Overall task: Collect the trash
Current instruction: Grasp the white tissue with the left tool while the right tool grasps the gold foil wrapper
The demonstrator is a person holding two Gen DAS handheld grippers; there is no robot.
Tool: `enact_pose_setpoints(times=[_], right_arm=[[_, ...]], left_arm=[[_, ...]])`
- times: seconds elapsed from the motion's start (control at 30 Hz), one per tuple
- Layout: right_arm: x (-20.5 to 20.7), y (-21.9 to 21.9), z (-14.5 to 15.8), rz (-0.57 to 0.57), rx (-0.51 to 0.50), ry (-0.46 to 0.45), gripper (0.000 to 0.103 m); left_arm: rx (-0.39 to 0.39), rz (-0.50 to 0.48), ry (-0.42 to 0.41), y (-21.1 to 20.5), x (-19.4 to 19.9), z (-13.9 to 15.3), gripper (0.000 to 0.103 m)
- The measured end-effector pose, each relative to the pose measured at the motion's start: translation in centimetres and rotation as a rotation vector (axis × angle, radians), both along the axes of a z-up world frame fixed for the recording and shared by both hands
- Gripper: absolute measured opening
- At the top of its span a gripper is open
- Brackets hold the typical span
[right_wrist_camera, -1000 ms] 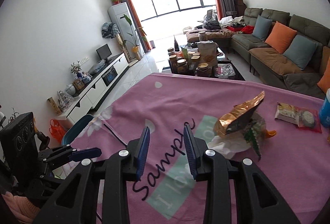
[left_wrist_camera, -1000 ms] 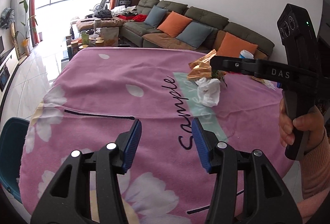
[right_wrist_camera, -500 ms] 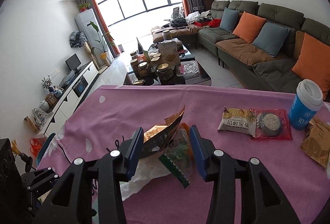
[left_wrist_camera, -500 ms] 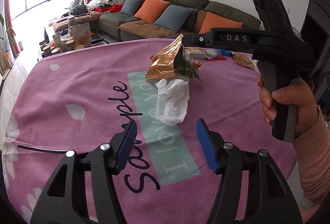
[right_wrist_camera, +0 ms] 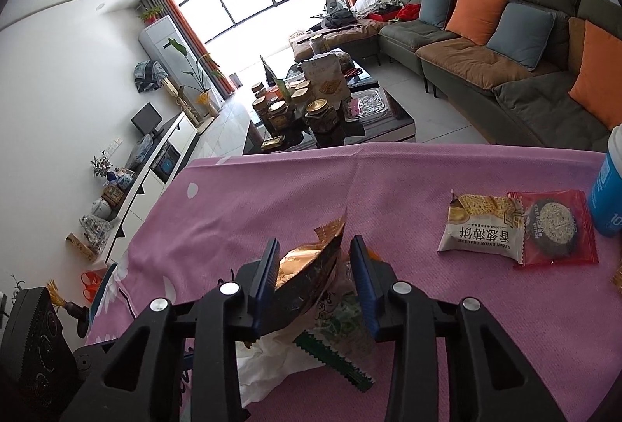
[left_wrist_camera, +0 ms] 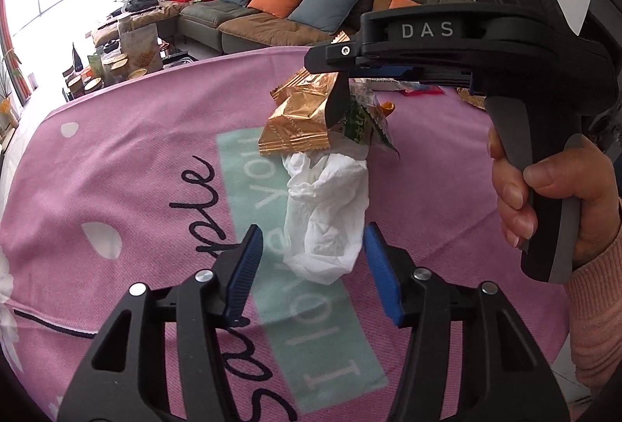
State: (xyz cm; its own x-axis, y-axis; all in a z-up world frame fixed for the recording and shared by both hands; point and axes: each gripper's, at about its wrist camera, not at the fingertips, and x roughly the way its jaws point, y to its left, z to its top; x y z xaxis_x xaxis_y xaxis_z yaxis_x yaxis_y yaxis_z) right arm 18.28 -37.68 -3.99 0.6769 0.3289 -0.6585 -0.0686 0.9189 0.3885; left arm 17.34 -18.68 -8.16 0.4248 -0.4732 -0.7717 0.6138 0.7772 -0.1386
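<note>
A: Looking for the trash — it sits heaped on the pink cloth [left_wrist_camera: 116, 157], mid-table: a white tissue [left_wrist_camera: 326, 212], and just beyond it, touching, a gold wrapper [left_wrist_camera: 299, 122] and a green-printed wrapper [left_wrist_camera: 361, 118].

B: And the left gripper [left_wrist_camera: 311, 266]?

A: Its jaws have just been closing, yet they stand apart. The near end of the tissue lies between the blue pads [left_wrist_camera: 245, 270]; the right pad is close to it, though I cannot tell whether it touches.

B: The right gripper [right_wrist_camera: 315, 282]?

A: Also just closing, straddling the two wrappers beyond the tissue. The gold wrapper's edge is against the left pad; the other pad's contact is hard to make out, so I cannot say whether it is clamped.

B: What's hidden?

A: In the right wrist view the fingers cover most of the tissue and the lower part of both wrappers. In the left wrist view the right gripper's body cuts off the gold wrapper's top and the packets behind it. A hand [left_wrist_camera: 544, 196] holds its handle, sleeve cut by the frame.

B: Beyond the heap?

A: A cracker packet [right_wrist_camera: 482, 227] and a red packet [right_wrist_camera: 556, 227], touching, well right of the tissue; a blue cup [right_wrist_camera: 606, 188], half out of frame.
</note>
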Motion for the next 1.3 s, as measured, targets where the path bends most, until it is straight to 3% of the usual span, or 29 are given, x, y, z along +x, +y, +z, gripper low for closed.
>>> enact_pose_setpoints(times=[0.13, 0.2, 0.27, 0.77, 1.3], right_arm=[[-0.4, -0.3, 0.0, 0.004, 0.006, -0.004, 0.02], [-0.5, -0.5, 0.0, 0.005, 0.013, -0.006, 0.012], [-0.8, -0.6, 0.1, 0.009, 0.019, -0.015, 0.007], [-3.7, 0.5, 2.7, 0.048, 0.072, -0.119, 0.002], [-6.9, 3.0, 3.7, 0.081, 0.16, -0.172, 0.002]], left_arm=[[-0.01, -0.003, 0.022, 0.0, 0.6, -0.5, 0.027], [-0.018, -0.007, 0.029, 0.1, 0.7, -0.6, 0.008], [-0.031, -0.008, 0.025, 0.4, 0.6, -0.4, 0.006], [-0.118, 0.009, -0.03, 5.7, -3.4, 2.1, 0.004], [-0.154, 0.127, -0.055, 14.4, -8.5, 2.8, 0.004]])
